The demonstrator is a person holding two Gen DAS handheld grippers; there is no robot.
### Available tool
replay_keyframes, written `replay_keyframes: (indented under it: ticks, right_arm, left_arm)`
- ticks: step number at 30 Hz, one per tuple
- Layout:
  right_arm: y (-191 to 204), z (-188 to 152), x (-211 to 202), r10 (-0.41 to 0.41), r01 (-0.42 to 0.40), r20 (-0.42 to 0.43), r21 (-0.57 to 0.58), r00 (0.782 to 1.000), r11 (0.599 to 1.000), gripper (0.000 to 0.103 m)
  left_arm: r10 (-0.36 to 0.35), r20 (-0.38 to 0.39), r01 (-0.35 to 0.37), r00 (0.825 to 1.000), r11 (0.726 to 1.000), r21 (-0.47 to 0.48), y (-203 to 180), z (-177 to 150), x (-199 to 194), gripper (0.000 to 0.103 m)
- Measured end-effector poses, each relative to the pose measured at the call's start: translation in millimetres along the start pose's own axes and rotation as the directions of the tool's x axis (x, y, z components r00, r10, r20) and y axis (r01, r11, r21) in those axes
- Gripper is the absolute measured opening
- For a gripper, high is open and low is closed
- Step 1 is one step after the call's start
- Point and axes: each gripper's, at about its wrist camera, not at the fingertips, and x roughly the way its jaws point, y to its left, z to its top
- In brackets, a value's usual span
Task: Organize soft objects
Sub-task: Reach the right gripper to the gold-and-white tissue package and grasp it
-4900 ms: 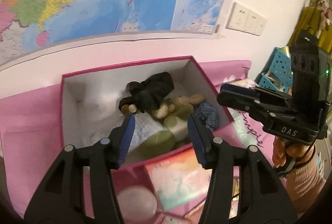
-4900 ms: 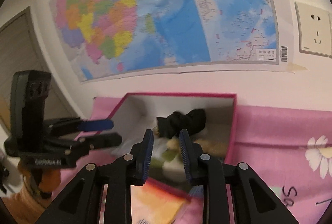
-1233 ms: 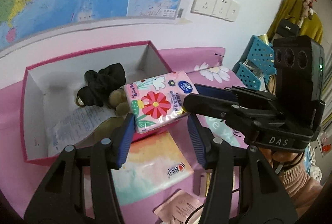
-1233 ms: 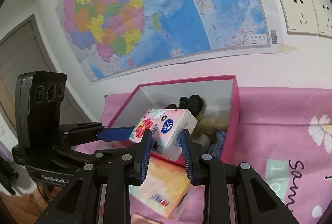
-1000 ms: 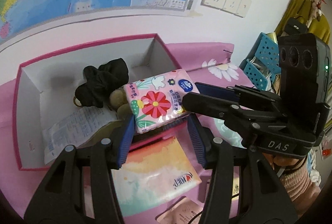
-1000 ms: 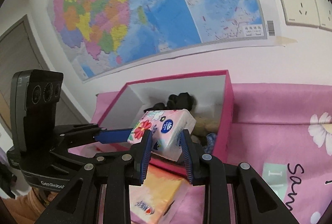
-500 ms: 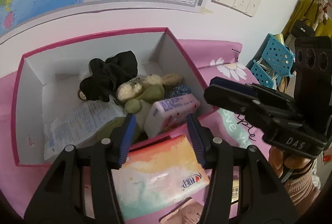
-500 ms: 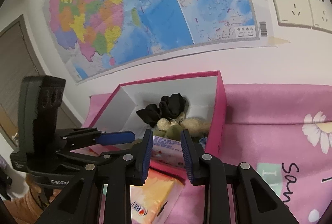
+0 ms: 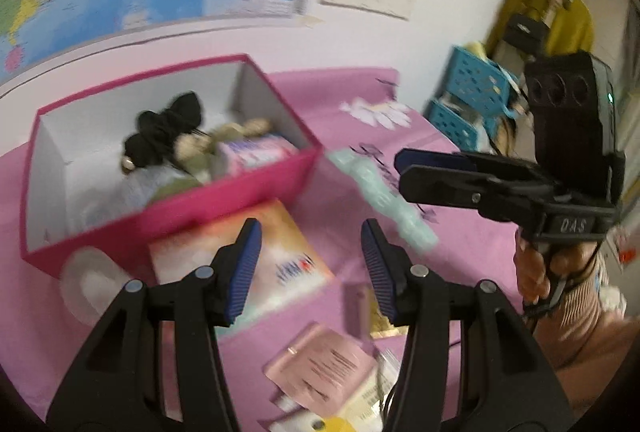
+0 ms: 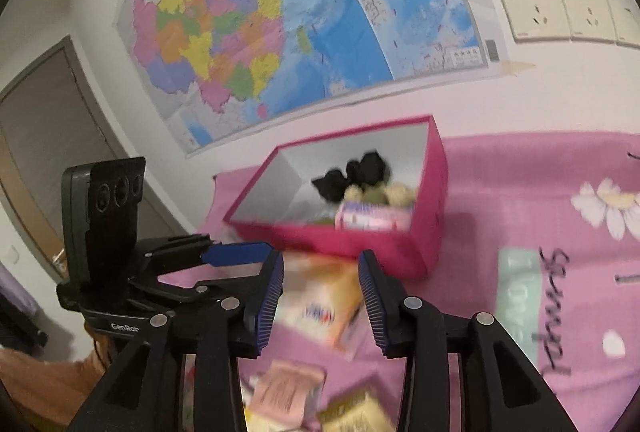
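Observation:
A pink box (image 9: 172, 220) (image 10: 434, 167) stands on the pink cloth. In it lie a floral tissue pack (image 9: 256, 153) (image 10: 372, 218), a black scrunchie (image 9: 164, 129) (image 10: 352, 173) and plush pieces. An orange tissue pack (image 9: 240, 264) (image 10: 320, 306) lies in front of the box. My left gripper (image 9: 310, 268) is open and empty above the orange pack. My right gripper (image 10: 320, 300) is open and empty above the same pack; it also shows in the left wrist view (image 9: 440, 171).
Pink sachets (image 9: 320, 368) (image 10: 284, 388) and small packets lie near the front. A clear round lid (image 9: 92, 284) lies left of the orange pack. Blue baskets (image 9: 472, 99) stand at the far right. A map and sockets are on the wall.
The right gripper let the floral tissue pack go into the box and opened. Both grippers have drawn back from the box toward the orange pack.

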Motion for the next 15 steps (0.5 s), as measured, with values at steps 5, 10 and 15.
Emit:
replay_keyframes:
  ticks: [5,10,15]
  right_arm:
    - [-7,-40,-12,-0.038,0.041,-0.054,0.054,0.998,0.998,0.043]
    - [-23,-73,-15,-0.054,0.067,-0.094,0.144,0.994,0.987,0.043]
    - [-35,-100,-14,-0.082,0.111,-0.145,0.206,0.986,0.972,0.044]
  left_arm:
    - [-0.024,-0.038,0.026,0.999,0.998,0.057,-22,-25,8,0.054]
    - [-0.002,-0.097,0.009,0.995,0.997,0.072,-34,-47,25,0.054]
    - [0.016,-0.132,-0.009,0.991,0.998,0.059,-37,-58,37,0.054]
